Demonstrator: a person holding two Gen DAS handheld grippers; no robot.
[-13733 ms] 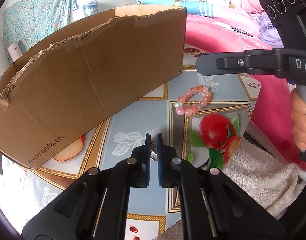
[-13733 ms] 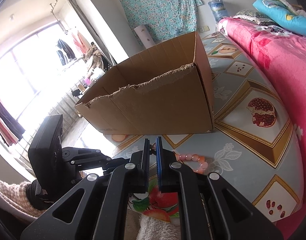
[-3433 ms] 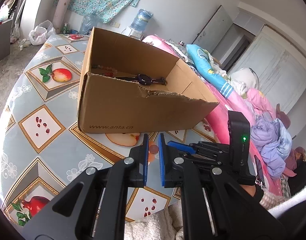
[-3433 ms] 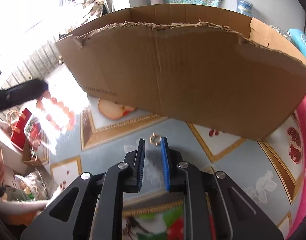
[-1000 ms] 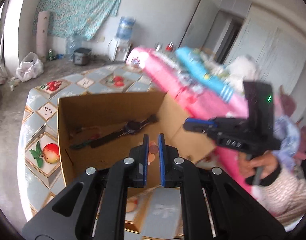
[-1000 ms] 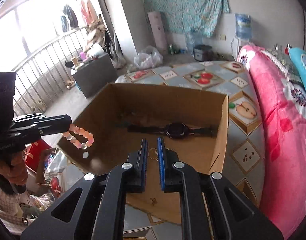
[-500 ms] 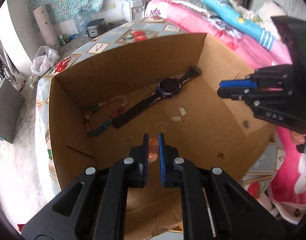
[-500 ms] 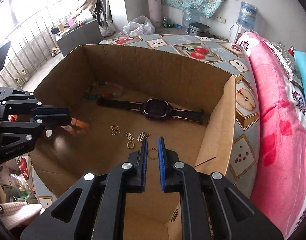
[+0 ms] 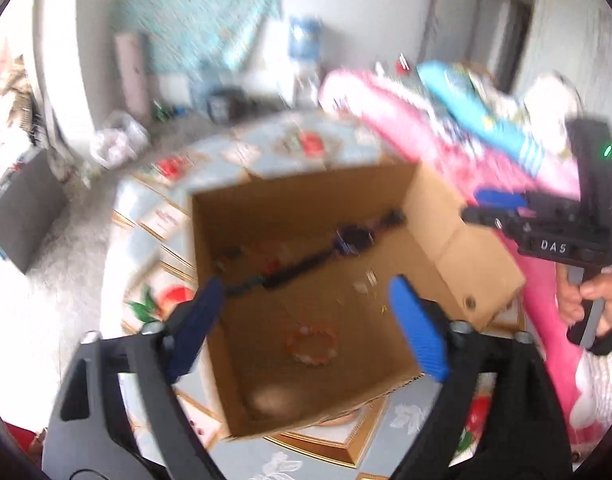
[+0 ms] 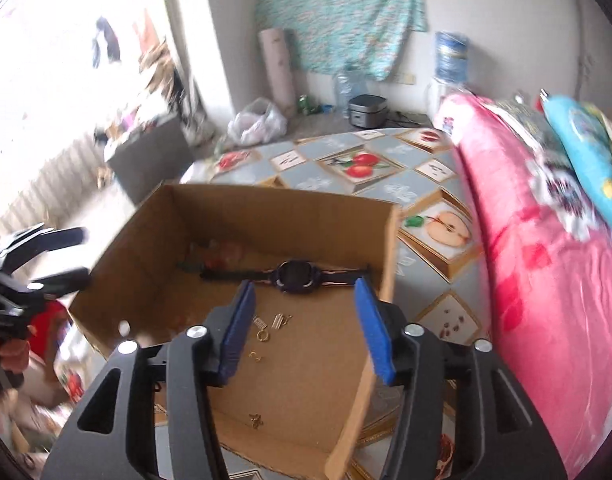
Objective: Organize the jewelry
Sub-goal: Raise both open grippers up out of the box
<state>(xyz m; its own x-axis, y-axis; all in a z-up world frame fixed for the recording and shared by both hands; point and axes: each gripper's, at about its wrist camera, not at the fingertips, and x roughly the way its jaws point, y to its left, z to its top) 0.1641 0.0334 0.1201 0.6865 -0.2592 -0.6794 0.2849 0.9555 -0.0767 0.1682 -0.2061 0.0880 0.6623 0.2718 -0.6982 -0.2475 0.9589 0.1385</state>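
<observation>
Hovering over the cardboard box (image 10: pixel 178 240), your left gripper (image 9: pixel 306 328) and right gripper (image 10: pixel 306 324) both gape empty; a pink bead bracelet (image 9: pixel 312 346) and a watch (image 10: pixel 296 274) lie inside.

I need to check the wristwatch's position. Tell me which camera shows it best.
The right wrist view: the wristwatch lies sharp and flat on the cardboard box floor, both straps visible. The left wrist view shows it too, but motion-blurred.
</observation>
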